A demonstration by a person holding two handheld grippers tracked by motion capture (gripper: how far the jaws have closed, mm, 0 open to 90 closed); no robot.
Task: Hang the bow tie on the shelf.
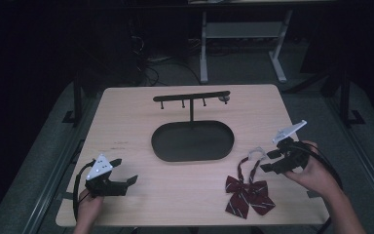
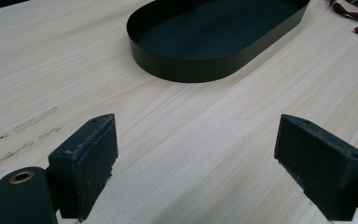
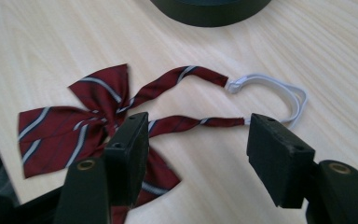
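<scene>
Fabric first: nearest the person's edge of the table point(image 1: 126, 204), at the right, lies a dark red bow tie point(image 1: 249, 195) with thin pale stripes. Its bow sits toward the near edge, wings spread left and right, and its two narrow straps run away from the person, so the long axis goes from near to far, tilted slightly right. The straps end in a loop of white elastic point(image 1: 256, 152) at the far end. In the right gripper view the same bow tie point(image 3: 88, 123) lies flat on the pale wood, its straps leading to the white elastic point(image 3: 279, 93).

Just right of the straps, the right gripper point(image 1: 272, 161) hovers in the person's right hand point(image 1: 316, 173), jaws spread apart and holding nothing; in its own view the right gripper point(image 3: 196, 140) straddles the nearer strap from above, and I cannot tell whether it touches the cloth.

Across the table, near the left front corner, the left gripper point(image 1: 124, 170) rests in the left hand point(image 1: 87, 207), jaws wide apart and empty. In its own view the left gripper point(image 2: 196, 158) points over bare wood toward the tray.

Farther back, at the table's middle, sits a black oval tray point(image 1: 163, 146) with a low rim, well apart from the bow tie. A thin post rises from its far side to a crossbar with hooks point(image 1: 192, 96). Bare wood lies all round the tray.
</scene>
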